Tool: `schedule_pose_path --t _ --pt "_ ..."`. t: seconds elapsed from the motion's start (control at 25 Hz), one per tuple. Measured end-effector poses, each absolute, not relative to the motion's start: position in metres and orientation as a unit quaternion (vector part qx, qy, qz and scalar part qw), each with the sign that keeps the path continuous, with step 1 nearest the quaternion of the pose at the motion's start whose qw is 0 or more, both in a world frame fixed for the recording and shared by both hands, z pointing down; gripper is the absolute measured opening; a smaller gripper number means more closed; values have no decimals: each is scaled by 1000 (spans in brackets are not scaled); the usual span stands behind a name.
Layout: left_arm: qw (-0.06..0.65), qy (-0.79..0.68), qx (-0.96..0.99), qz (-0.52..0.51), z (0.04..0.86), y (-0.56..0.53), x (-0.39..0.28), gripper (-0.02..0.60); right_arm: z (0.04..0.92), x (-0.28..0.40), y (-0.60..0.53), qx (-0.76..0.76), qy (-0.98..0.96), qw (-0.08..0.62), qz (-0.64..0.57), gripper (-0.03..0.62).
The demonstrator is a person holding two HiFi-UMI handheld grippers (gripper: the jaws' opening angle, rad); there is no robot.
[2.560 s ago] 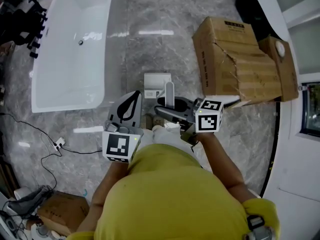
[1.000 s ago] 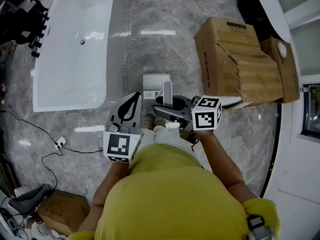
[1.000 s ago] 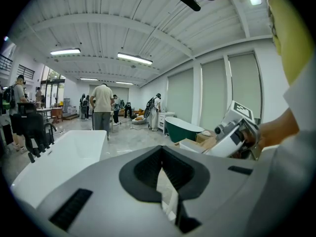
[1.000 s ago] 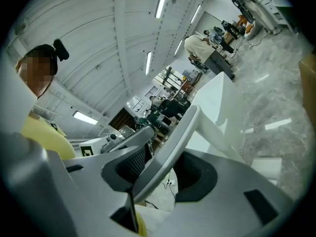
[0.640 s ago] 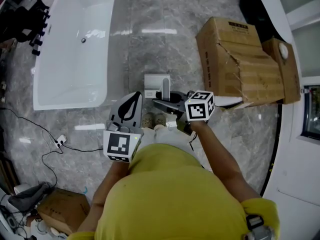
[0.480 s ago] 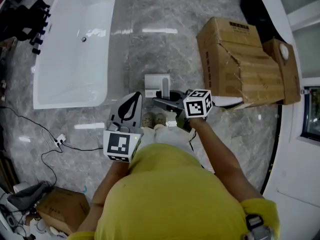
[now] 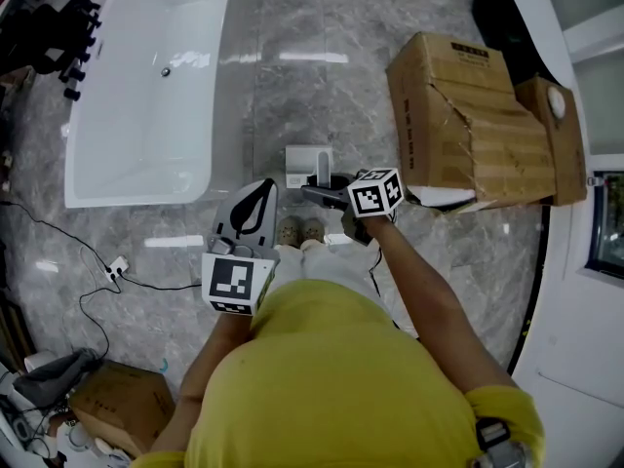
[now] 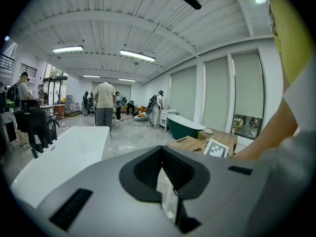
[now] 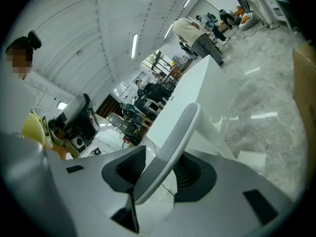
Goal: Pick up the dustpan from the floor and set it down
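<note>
The dustpan (image 7: 307, 165) is white with a long pale grey handle (image 7: 323, 169). It sits low over the marble floor just ahead of the person's shoes; I cannot tell whether it touches the floor. My right gripper (image 7: 330, 191) is shut on the handle. In the right gripper view the handle (image 9: 173, 142) runs slantwise between the two dark pads of the right gripper (image 9: 163, 157), and the pan (image 9: 219, 127) shows beyond. My left gripper (image 7: 255, 203) hangs to the left of the dustpan, shut with nothing in it; its tips meet in the left gripper view (image 8: 160, 152).
A white bathtub (image 7: 146, 86) lies to the left. Torn cardboard boxes (image 7: 468, 115) stand to the right, close to the dustpan. A cable with a plug (image 7: 115, 266) and another box (image 7: 117, 408) lie at lower left. People (image 8: 104, 105) stand far off.
My right gripper has sunk toward the floor with the dustpan handle in it, looking smaller and farther up the head view. The left gripper has stayed where it was.
</note>
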State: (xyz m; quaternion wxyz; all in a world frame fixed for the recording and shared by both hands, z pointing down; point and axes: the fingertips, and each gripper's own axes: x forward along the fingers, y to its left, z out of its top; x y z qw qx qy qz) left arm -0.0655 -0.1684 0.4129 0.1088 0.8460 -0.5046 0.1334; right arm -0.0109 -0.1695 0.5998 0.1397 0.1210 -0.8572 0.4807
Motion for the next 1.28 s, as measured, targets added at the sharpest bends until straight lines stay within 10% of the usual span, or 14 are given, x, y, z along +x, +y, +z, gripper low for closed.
schedule_pose_path --t 0.4,0.6,0.8,0.96,1.12,1.28 --pt "112 -503 847 132 415 -170 -72 2 617 -6 -166 121 -845 183 487 194" --pt "107 -498 851 126 413 -170 -66 2 615 3 -163 151 -817 204 518 382" --pt "101 -492 856 120 409 -171 -60 2 605 33 -156 227 -806 216 503 393" --pt "96 -488 860 114 406 -173 -55 2 574 51 -164 289 -821 178 459 296" --pt "80 -479 867 108 397 -178 -45 2 515 64 -190 366 -859 140 331 12" --pt "68 -477 870 103 382 -184 -39 2 431 72 -214 419 -883 83 193 11"
